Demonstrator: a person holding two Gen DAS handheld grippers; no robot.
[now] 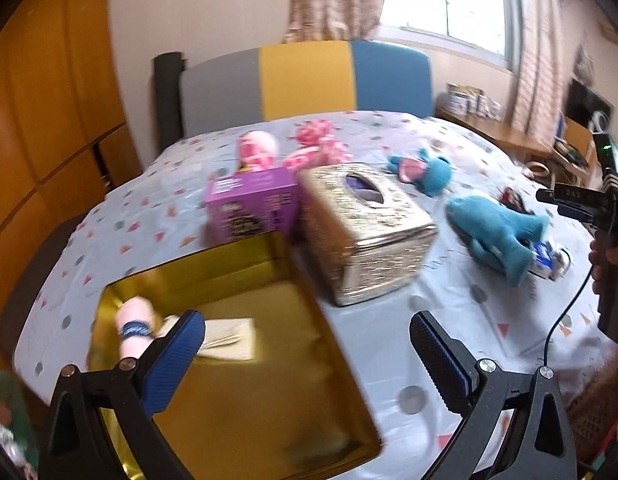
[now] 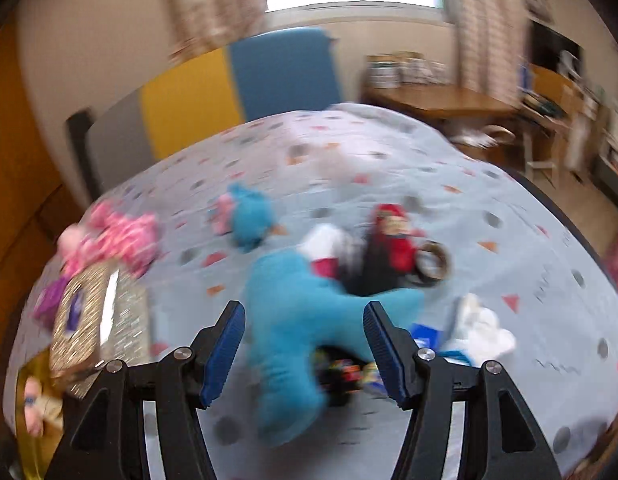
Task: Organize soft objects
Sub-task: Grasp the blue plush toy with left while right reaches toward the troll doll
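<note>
The bed [image 1: 389,344], under a pale sheet dotted with small triangles and circles, carries everything. The gold tin [image 1: 237,272] sits open at its near left corner, and already holds a small pink roll [image 1: 133,330] and a folded paper [image 1: 229,338]. Behind it stand the silver tissue box [image 1: 365,228] and the purple box [image 1: 253,208], touching side by side. The blue plush [image 2: 293,320] is the largest soft thing left out, lying toward the near right edge with its tail over some dark clutter and a red toy [image 2: 397,236]. It looks light, limp and squashy, likely to sag from whichever end is lifted, so the thick middle of the body should give the surest hold; a fin or tail would probably stretch and slip. The right claw [image 2: 305,344] is spread wide and holds nothing, its pads either side of the plush's body, which lies between and just beyond them; blur hides whether either pad touches it. The left claw [image 1: 309,344] is also wide open and empty, over the tin's right rim, one pad above the tin and the other above bare sheet. Smaller soft things wait farther back: a blue toy [image 1: 425,172] with pink on it near the middle, and pink plush [image 1: 309,148] behind the boxes toward the headboard [image 1: 305,76].
</note>
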